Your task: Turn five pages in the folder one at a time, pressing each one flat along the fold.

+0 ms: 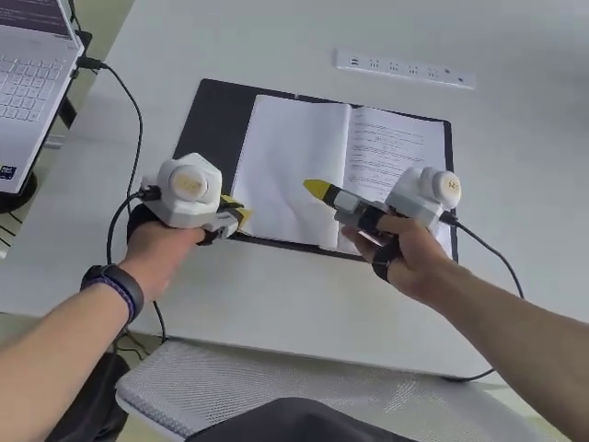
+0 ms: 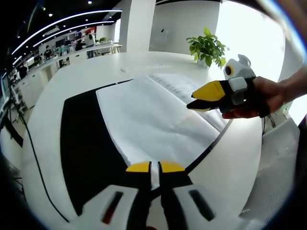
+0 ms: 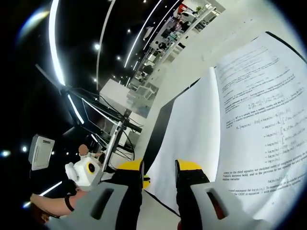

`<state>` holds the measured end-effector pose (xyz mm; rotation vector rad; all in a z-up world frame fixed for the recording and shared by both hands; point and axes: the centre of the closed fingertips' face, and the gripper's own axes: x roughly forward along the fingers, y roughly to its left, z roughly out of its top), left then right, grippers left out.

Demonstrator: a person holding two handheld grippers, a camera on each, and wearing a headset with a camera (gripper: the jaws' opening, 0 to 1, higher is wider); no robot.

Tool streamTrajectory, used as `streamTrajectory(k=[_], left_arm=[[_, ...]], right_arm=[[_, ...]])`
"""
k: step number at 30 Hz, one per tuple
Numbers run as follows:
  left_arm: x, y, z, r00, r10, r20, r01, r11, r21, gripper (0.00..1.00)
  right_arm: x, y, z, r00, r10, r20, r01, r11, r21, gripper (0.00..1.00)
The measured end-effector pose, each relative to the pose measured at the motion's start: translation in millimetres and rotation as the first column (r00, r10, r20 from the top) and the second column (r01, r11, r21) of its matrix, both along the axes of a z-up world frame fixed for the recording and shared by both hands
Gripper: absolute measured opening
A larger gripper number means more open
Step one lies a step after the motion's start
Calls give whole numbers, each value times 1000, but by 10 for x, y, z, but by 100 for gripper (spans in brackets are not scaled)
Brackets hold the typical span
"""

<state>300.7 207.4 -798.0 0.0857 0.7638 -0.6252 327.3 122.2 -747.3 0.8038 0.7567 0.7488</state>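
The left hand-held gripper [image 1: 237, 214] sits nearly closed, gripping nothing, at the near edge of the folder [image 1: 213, 120] on the desk [image 1: 515, 138], the right hand-held gripper [image 1: 317, 189] parted, empty above the blank page [image 1: 290, 157]; head view adds a laptop [image 1: 28, 83], left gripper view a potted plant [image 2: 207, 48].

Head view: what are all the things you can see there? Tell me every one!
Table: one, white, under everything.
Folder: one, black, open at centre.
Pages: two, white, left blank, right printed.
Power strip: one, white, far side.
Laptop: one, silver, left edge.
Cables: two, black, one from each gripper.
Wristband: one, dark, left wrist.
Left gripper: one, white with yellow tips, at folder's near edge.
Right gripper: one, same colours, over the pages.
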Motion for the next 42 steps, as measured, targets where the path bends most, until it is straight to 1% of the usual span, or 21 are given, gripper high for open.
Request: streamTrajectory(k=[3, 4, 5, 6, 7, 11, 13, 16, 22, 27, 31, 35, 37, 39, 40, 42], left_arm=[[-20, 13, -57, 1000, -3, -12, 3, 1000, 17, 0], [-32, 40, -100, 1000, 2, -27, -2, 999, 33, 0], [-72, 68, -145, 998, 11, -61, -8, 999, 48, 0], [-53, 61, -152, 999, 8, -53, -6, 999, 44, 0], [-46, 52, -114, 999, 20, -45, -19, 1000, 24, 0], [-54, 45, -103, 1000, 1, -26, 1, 999, 51, 0], [-51, 52, -100, 1000, 1, -25, 0, 999, 52, 0], [-47, 58, -100, 1000, 15, -26, -14, 999, 39, 0], [-50, 60, -98, 1000, 17, -16, -16, 999, 37, 0], [-50, 63, -100, 1000, 17, -14, -16, 999, 37, 0], [-51, 62, -102, 1000, 9, -2, -8, 998, 56, 0], [-46, 68, -107, 1000, 27, -5, -27, 999, 45, 0], [-44, 70, -107, 999, 33, -5, -33, 998, 45, 0], [-44, 71, -108, 999, 33, -4, -33, 998, 46, 0], [-42, 71, -111, 999, 33, -4, -33, 998, 46, 0], [-40, 73, -112, 999, 34, -8, -34, 998, 45, 0]], right_arm=[[15, -23, -2, 1000, -8, -5, 8, 1000, 2, 24], [15, -25, -1, 1000, -9, -5, 9, 1000, 2, 24], [24, -32, -4, 1000, -12, -6, 12, 1000, 2, 24], [26, -33, -2, 1000, -12, -6, 12, 1000, 3, 23], [35, -37, 2, 1000, -14, -5, 14, 1000, 5, 22], [57, -31, 5, 1000, -19, -7, 19, 1000, 12, 22], [64, -26, 5, 1000, -16, -6, 16, 1000, 11, 22], [75, -30, 11, 1000, -12, -4, 12, 1000, 9, 23], [156, -109, 20, 1000, -12, 5, 12, 1000, -2, 22], [265, -187, 22, 1000, -17, 13, 17, 1000, -13, 22], [343, -228, 22, 1000, -11, 20, 12, 1000, -23, 21], [458, -259, -10, 1000, -26, 18, 27, 999, -27, 20], [490, -260, -12, 999, -30, 18, 30, 999, -31, 19], [553, -286, -22, 998, -55, 19, 56, 997, -54, 16], [600, -298, -21, 997, -73, 20, 74, 996, -53, 15], [661, -287, -21, 997, -82, 15, 82, 996, -42, 14]])
